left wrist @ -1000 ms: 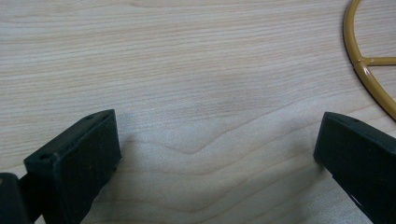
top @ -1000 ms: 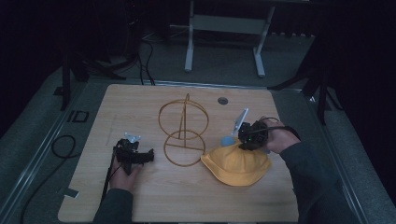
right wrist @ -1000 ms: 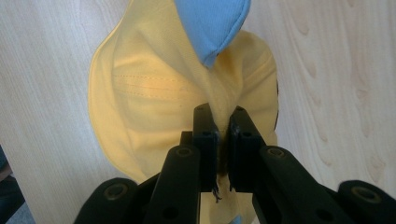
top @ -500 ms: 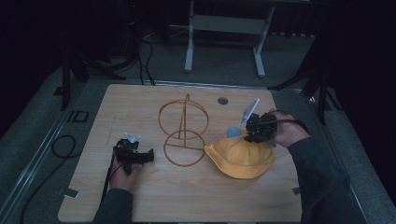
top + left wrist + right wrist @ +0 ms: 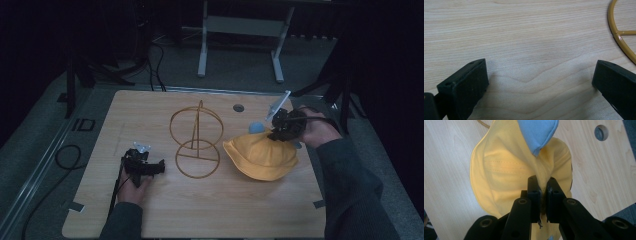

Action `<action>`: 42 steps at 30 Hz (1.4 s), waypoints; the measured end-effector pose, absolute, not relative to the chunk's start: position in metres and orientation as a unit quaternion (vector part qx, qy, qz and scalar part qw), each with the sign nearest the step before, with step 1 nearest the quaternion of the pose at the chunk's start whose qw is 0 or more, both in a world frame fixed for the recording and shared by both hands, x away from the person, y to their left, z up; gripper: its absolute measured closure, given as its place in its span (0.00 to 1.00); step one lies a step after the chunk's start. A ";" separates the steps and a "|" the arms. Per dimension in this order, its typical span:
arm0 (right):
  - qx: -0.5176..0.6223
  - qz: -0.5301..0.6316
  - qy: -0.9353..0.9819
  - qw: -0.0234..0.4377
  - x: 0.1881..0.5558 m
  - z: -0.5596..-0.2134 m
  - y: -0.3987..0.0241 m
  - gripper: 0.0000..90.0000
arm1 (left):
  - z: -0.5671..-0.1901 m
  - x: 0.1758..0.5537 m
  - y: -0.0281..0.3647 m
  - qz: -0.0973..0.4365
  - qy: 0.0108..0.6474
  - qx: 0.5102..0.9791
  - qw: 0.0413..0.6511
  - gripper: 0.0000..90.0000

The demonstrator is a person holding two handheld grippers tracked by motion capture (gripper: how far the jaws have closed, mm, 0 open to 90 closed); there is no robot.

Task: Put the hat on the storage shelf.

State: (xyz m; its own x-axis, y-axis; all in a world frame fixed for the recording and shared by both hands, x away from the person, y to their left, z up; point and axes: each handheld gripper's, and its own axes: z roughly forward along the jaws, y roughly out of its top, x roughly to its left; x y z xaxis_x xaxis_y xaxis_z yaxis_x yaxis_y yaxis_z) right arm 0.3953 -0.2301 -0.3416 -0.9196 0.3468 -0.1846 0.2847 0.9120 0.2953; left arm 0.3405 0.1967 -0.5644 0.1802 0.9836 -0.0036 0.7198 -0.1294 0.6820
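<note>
Yellow cloth is pinched between the fingers of the right gripper [image 5: 543,195]: they are clenched on a fold of a soft yellow hat [image 5: 506,170], whose pale blue lining [image 5: 537,132] shows where the brim turns up beyond the fingers. In the high view the right gripper [image 5: 281,129] sits at the far right edge of the hat [image 5: 262,156], which lies on the right half of the light wood bench [image 5: 210,210], with the blue lining [image 5: 256,127] peeking up at its far side. Just left of the hat, touching or nearly so (the high view does not settle which), stands a gold wire stand [image 5: 196,140], an upright ring on a flat round base. The left gripper [image 5: 144,166] rests on the bench to the left of the stand, apart from it. Its fingers [image 5: 466,85] are spread wide with bare wood between them, and a curve of the stand's base [image 5: 621,40] shows at the upper right of the left gripper view. A round hole [image 5: 238,107] is cut in the bench near its far edge.
</note>
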 end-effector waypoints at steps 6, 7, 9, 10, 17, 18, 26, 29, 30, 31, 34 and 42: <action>0.175 0.150 0.965 0.126 0.399 -0.331 -0.238 0.93 | -0.564 0.340 0.197 0.233 0.596 0.714 0.282 0.00; 0.177 0.155 0.964 0.126 0.400 -0.329 -0.240 0.93 | -0.564 0.340 0.197 0.233 0.596 0.714 0.282 0.00; 0.181 0.159 0.962 0.129 0.401 -0.326 -0.241 0.93 | -0.564 0.340 0.197 0.233 0.596 0.714 0.282 0.00; 0.182 0.162 0.961 0.129 0.401 -0.324 -0.243 0.93 | -0.564 0.340 0.197 0.233 0.596 0.714 0.282 0.00; 0.190 0.180 0.955 0.140 0.404 -0.311 -0.248 0.94 | -0.564 0.340 0.197 0.233 0.596 0.714 0.282 0.00; 0.191 0.183 0.954 0.141 0.405 -0.309 -0.248 0.94 | -0.564 0.340 0.197 0.233 0.596 0.714 0.282 0.00; 0.194 0.204 0.948 0.146 0.404 -0.297 -0.251 0.94 | -0.564 0.340 0.197 0.233 0.596 0.715 0.281 0.00; 0.194 0.209 0.947 0.149 0.404 -0.292 -0.252 0.94 | -0.564 0.340 0.197 0.233 0.596 0.715 0.281 0.00; 0.194 0.210 0.946 0.150 0.403 -0.291 -0.252 0.94 | -0.564 0.340 0.197 0.233 0.596 0.715 0.281 0.00; 0.194 0.212 0.946 0.151 0.403 -0.289 -0.252 0.94 | -0.564 0.340 0.197 0.233 0.596 0.715 0.281 0.00; 0.195 0.219 0.944 0.154 0.403 -0.285 -0.252 0.94 | -0.564 0.340 0.197 0.233 0.596 0.715 0.282 0.00; 0.194 0.234 0.939 0.162 0.403 -0.274 -0.248 0.94 | -0.564 0.341 0.197 0.234 0.596 0.714 0.282 0.00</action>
State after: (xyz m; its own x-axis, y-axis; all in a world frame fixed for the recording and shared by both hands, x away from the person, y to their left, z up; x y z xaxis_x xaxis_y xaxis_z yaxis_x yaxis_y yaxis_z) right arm 0.4025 -0.2480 -0.2740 -0.8721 0.4402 -0.2139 0.2887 0.8156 0.5014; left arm 0.3405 0.1967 -0.5644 0.1794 0.9838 -0.0032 0.7200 -0.1291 0.6818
